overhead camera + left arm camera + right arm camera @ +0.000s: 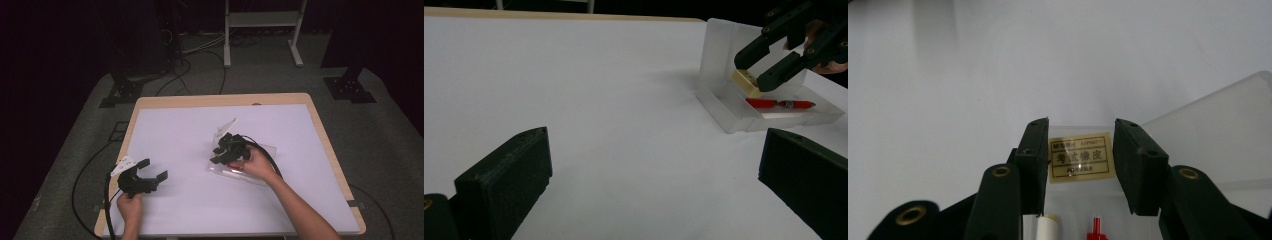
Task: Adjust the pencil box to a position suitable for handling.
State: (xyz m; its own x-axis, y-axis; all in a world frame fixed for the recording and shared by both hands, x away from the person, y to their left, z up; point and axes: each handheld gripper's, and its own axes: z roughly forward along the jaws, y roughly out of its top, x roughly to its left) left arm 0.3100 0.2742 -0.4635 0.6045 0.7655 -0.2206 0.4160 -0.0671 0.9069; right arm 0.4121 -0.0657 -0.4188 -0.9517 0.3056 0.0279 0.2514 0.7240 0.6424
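Note:
A clear plastic case (pixel 260 172) lies open right of the table's middle, its lid (pixel 719 50) standing upright. A red pen (pixel 779 104) rests on the case floor. My right gripper (pixel 218 155) reaches into the case, and its jaws press both sides of a pale yellow eraser (pixel 1081 157) with a printed label. In the left gripper view that eraser (pixel 746 82) sits tilted between the right gripper (pixel 753 74) jaws. My left gripper (pixel 154 170) rests near the front left of the white mat, jaws wide apart and holding nothing.
A white mat (pixel 190 130) covers the wooden table (pixel 220 100). A white stick-like item (pixel 1048 227) and the red pen's end (pixel 1096 231) lie in the case below the eraser. Black cables trail off the table's front left. A stand's legs (pixel 227 55) rise beyond the far edge.

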